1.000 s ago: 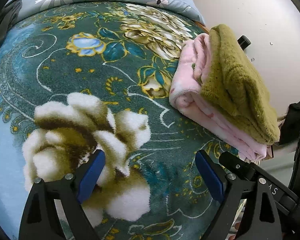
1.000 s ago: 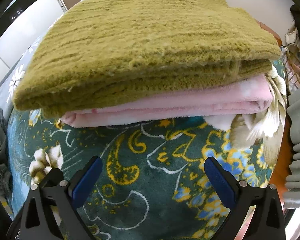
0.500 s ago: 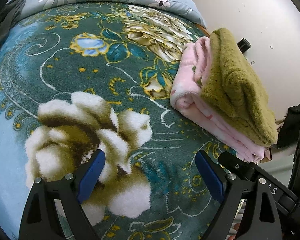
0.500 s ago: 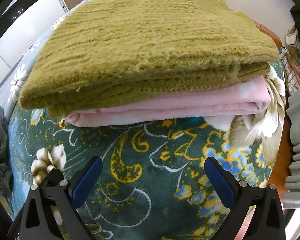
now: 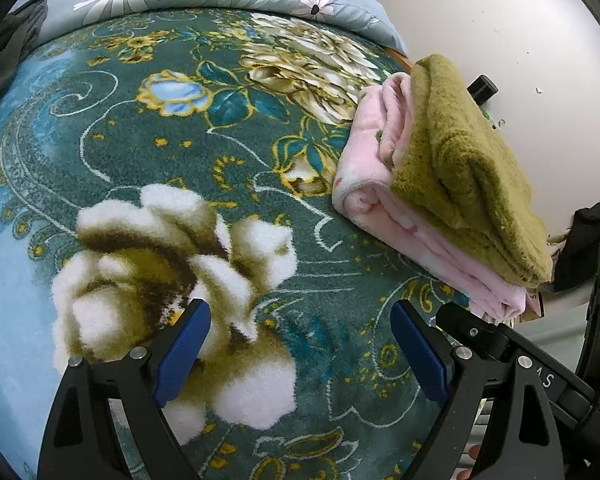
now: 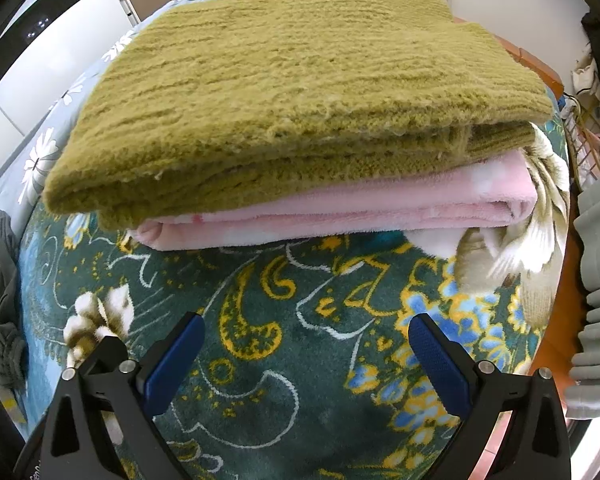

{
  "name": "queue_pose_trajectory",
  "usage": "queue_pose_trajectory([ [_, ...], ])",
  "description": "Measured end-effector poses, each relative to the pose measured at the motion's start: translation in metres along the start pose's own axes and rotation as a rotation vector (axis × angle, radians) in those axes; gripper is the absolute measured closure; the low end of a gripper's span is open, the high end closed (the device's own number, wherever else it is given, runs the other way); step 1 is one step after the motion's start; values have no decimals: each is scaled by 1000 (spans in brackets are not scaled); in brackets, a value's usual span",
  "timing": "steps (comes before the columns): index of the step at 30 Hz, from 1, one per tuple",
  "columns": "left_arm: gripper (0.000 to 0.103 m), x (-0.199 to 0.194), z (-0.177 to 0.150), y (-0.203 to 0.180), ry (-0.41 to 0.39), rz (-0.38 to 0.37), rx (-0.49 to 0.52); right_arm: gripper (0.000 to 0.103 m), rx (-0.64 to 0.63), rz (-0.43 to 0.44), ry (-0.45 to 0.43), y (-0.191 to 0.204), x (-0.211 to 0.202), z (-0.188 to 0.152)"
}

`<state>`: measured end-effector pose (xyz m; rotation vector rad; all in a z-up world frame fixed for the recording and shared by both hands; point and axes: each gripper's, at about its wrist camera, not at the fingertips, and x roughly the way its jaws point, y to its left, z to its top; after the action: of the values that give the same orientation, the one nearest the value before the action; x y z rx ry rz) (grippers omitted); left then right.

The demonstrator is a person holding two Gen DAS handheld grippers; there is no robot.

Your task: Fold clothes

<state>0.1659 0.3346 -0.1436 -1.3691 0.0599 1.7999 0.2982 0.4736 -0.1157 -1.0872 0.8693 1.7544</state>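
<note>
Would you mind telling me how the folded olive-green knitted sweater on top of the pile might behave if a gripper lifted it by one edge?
The folded olive-green knitted sweater would probably droop and unfold, since its layers lie loose. Its fuzzy knit likely grips the folded pink fleece blanket below, perhaps dragging it.

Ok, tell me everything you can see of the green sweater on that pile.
The green sweater is olive, fuzzy ribbed knit, folded into a flat rectangle of several layers. It lies level on top of the folded pink blanket, overhanging it at the near left corner. The pile sits on the floral blanket, near its edge by the wall. Neither gripper touches it; both sets of fingers are open, short of the pile.
</note>
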Motion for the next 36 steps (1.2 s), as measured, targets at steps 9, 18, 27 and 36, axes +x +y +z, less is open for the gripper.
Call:
queue_pose_trajectory([
  [9,11,-1,-2,-6,4,4,25,0,1,3,-8,-3,-3,0],
  [18,11,-1,-3,-6,3,4,21,0,8,4,-7,-4,-8,-2],
  [27,11,-2,-4,-5,-5,7,15,0,6,1,-7,-1,-3,-2],
  [36,11,-8,-4,-3,-32,-2,-4,0,3,2,-11,4,-2,-3],
])
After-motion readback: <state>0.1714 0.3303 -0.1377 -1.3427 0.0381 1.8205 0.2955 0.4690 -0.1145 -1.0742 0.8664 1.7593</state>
